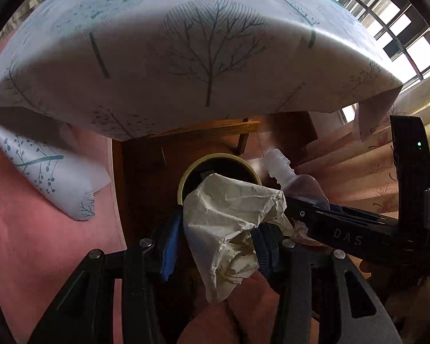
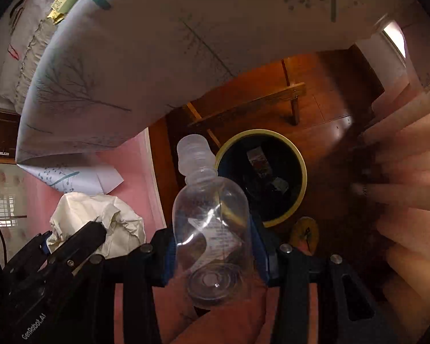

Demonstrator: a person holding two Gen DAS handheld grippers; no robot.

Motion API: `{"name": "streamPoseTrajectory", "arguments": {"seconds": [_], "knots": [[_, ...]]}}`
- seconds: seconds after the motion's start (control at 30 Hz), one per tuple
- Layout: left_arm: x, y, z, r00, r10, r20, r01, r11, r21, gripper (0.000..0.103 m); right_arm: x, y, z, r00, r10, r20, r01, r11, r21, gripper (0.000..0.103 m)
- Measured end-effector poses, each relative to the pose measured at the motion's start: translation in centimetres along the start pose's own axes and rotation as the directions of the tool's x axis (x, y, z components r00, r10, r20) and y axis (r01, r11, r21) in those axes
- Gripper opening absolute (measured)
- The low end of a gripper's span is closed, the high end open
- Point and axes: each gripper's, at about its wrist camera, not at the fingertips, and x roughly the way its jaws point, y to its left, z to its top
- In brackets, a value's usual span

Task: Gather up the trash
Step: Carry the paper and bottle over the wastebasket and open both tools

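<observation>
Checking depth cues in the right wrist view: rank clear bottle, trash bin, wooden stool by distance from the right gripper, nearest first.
1. clear bottle: clamped in the right gripper.
2. trash bin: just ahead, slightly right, on the floor.
3. wooden stool: beyond the bin, under the tablecloth's edge.

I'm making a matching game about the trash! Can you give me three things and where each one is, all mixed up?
Things:
1. crumpled paper
2. clear plastic bottle
3. bin

Places:
A. on the wooden floor, below the tools
B. pinched in the left tool
C. pinched in the right tool

Pairs: 1-B, 2-C, 3-A
</observation>
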Motion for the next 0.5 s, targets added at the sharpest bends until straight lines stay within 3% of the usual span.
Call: {"name": "streamPoseTrajectory", "arguments": {"seconds": [0.17, 0.33, 0.37, 0.4, 0.5], "knots": [[9.1, 1.8, -0.8, 0.999, 0.017, -0.047, -0.019, 0.999, -0.038, 0.045, 9.7, -4.5, 0.7, 1.000, -0.003, -0.027, 0.007, 0.993, 0.121, 0.045], [15.8, 2.8, -1.1, 0.997, 0.045, -0.066, -0.048, 0.998, -0.040, 0.051, 16.7, -8.3, 1.1, 0.998, 0.017, -0.057, -0.004, 0.977, 0.212, 0.048], [16.8, 2.7, -1.0, 0.996, 0.044, -0.075, -0.047, 0.998, -0.037, 0.058, 17.6, -8.9, 1.1, 0.998, 0.020, -0.061, -0.005, 0.972, 0.233, 0.049], [17.5, 2.8, -1.0, 0.995, 0.047, -0.085, -0.050, 0.998, -0.031, 0.072, 18.7, -9.4, 1.1, 0.997, 0.031, -0.071, -0.012, 0.968, 0.251, 0.056], [18.3, 3.1, -0.6, 0.995, 0.078, -0.063, -0.080, 0.996, -0.031, 0.093, 19.6, -9.9, 0.9, 0.997, 0.040, -0.068, -0.022, 0.966, 0.257, 0.076]]}}
